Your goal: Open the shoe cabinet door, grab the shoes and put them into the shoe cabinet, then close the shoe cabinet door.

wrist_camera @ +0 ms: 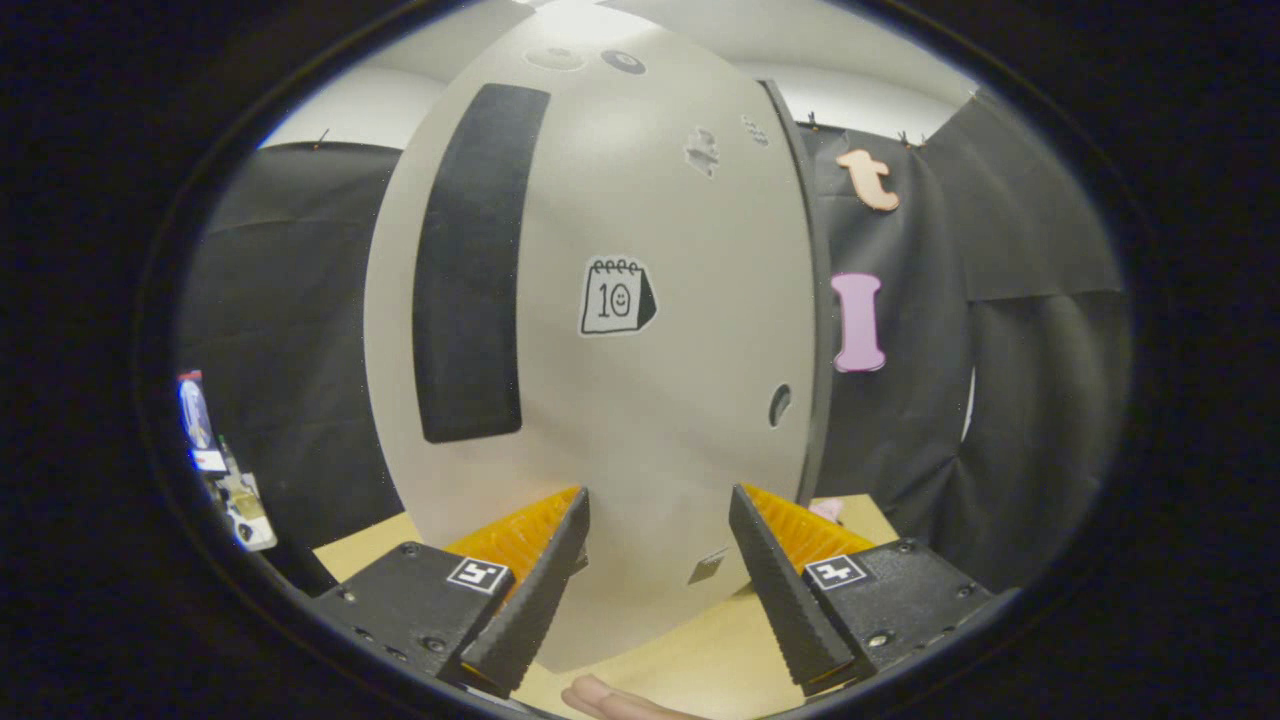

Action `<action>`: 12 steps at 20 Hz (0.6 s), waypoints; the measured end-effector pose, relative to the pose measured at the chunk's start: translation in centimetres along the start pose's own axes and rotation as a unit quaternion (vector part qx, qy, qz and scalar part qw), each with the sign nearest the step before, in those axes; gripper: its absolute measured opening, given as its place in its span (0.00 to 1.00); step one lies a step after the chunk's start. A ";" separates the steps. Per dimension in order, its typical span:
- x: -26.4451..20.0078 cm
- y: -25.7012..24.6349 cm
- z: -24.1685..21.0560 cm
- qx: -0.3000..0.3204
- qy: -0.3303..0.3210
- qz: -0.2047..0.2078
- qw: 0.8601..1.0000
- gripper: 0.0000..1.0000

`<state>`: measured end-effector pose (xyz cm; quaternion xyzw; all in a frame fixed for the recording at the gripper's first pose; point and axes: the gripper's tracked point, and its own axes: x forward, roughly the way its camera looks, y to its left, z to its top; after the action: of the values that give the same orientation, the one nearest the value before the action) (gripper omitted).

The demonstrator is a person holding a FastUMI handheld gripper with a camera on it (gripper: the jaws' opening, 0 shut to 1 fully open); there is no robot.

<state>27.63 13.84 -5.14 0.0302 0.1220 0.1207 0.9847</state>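
The white face of the shoe cabinet (640, 420) stands upright just ahead of my fingers, very close. A long black vertical strip (470, 270) runs down its left part. A calendar sticker (617, 296) sits near its middle, and a small dark hole (779, 404) lies near its dark right edge (818, 330). My gripper (658, 495) is open, its two fingers spread wide in front of the panel's lower part with nothing between them. A small pink thing (828, 510) peeks out on the table past the cabinet's right edge; too little of it shows to tell what it is.
The cabinet stands on a light wooden table (700, 660). A person's fingertip (610, 700) shows below the fingers. Black cloth hangs behind and to both sides. Some small clutter (220, 470) sits far off to the left.
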 end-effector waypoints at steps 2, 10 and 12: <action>2.5 2.7 -0.7 0.009 0.008 0.026 1.000 0.93; 5.3 9.5 -4.8 -0.013 0.009 0.025 1.000 0.96; 4.6 10.0 -5.4 -0.007 0.005 0.030 1.000 0.96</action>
<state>28.30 24.78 -10.54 0.0266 0.1251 0.1510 0.9802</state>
